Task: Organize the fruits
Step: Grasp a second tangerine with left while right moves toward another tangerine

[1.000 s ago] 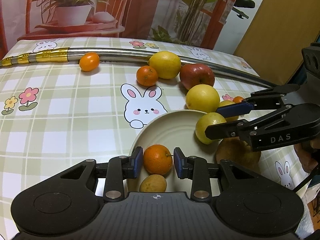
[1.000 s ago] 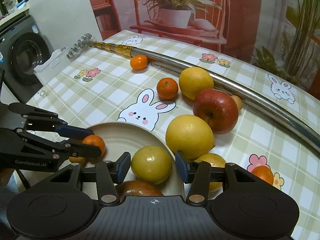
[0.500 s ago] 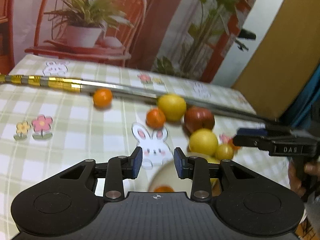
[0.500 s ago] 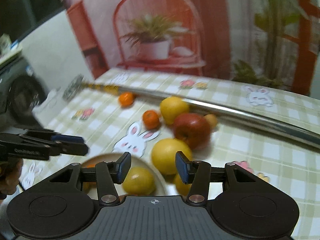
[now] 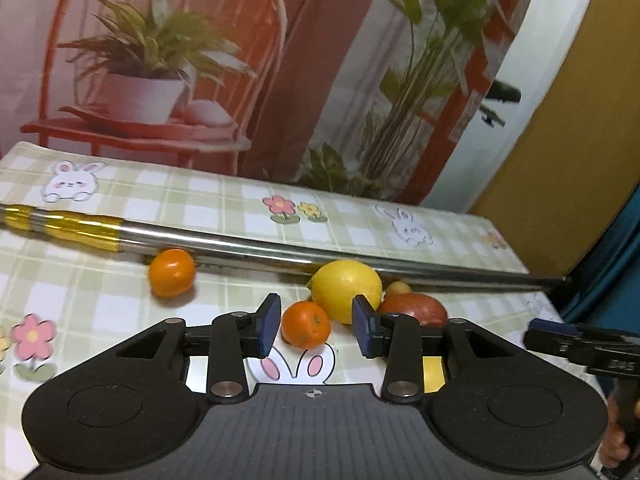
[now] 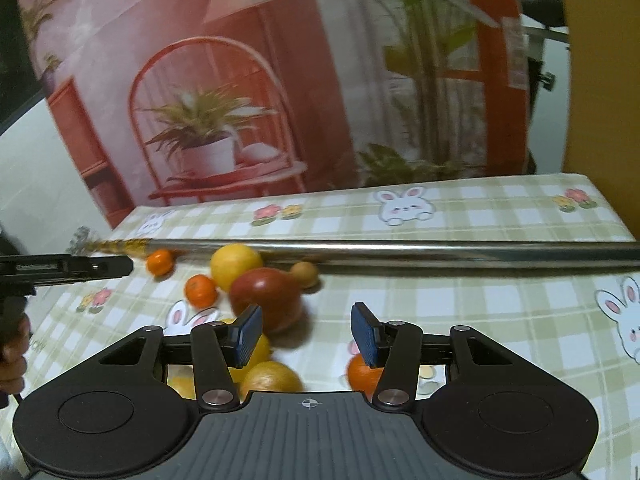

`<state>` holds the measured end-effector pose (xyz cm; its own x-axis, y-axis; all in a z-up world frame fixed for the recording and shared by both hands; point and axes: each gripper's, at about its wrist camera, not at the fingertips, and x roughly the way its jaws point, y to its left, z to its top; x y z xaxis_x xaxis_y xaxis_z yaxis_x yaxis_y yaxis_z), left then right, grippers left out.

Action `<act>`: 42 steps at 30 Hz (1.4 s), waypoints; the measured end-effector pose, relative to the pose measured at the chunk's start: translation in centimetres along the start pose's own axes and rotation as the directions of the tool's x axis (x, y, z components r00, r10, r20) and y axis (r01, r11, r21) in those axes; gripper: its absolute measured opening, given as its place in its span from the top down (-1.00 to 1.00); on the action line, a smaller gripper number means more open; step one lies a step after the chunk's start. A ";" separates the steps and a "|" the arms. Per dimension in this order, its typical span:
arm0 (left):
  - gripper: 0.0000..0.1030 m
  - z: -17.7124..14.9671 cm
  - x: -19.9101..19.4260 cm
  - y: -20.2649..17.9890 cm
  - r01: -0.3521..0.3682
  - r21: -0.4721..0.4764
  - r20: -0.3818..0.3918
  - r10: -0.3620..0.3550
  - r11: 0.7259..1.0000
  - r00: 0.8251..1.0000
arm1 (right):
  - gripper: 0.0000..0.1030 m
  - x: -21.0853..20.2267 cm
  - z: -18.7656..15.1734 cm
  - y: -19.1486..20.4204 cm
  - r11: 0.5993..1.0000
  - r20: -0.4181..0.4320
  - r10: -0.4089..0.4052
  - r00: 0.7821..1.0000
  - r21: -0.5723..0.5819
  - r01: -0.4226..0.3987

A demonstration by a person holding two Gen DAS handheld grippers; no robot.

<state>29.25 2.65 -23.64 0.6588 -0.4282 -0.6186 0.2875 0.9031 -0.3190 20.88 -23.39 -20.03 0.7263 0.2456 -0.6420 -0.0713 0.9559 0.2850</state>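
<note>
Up close, the left claw (image 5: 315,330) has just been opening, nothing between its pads; the right claw (image 6: 307,334) stands apart, empty. "DAS" shows on its side. Beyond, on the bench (image 5: 120,300): orange (image 5: 306,324), lemon (image 5: 346,290), apple (image 5: 414,308), then pole (image 5: 240,246).

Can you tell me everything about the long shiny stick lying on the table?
The long shiny stick is a thin silvery metal pole, smooth and mirror-like, with gold bands toward one end. It lies flat across the checked tablecloth, behind the fruit. A small orange and a big yellow lemon sit right against it. No fingers touch it.
</note>
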 end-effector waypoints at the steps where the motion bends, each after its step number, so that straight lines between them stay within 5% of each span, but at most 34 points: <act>1: 0.19 0.0 0.5 0.0 0.001 0.002 -0.009 -0.001 1.000 1.000 | 0.10 0.0 -0.1 -0.3 1.000 0.004 -0.005 1.000 0.012 0.005; 15: -0.01 -0.6 5.8 -0.3 -0.049 0.076 -0.098 0.056 0.996 0.994 | 0.09 -0.3 -1.6 -3.4 0.992 0.015 -0.048 0.999 0.116 0.046; 20: 0.22 -0.8 6.5 -0.4 -0.068 0.101 -0.122 0.080 0.993 0.989 | 0.09 -0.2 -1.9 -3.9 0.991 0.011 -0.051 0.999 0.125 0.050; 42: 0.22 -2.1 -0.2 -0.9 -0.041 0.111 -0.042 0.046 0.993 0.998 | 0.10 0.9 -2.4 -4.7 0.990 -0.030 -0.041 0.999 0.131 0.045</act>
<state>27.34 1.84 -24.70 0.6415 -0.3869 -0.6624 0.3357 0.9180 -0.2112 20.20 -27.28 -23.71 0.7080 0.2107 -0.6741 0.0512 0.9366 0.3465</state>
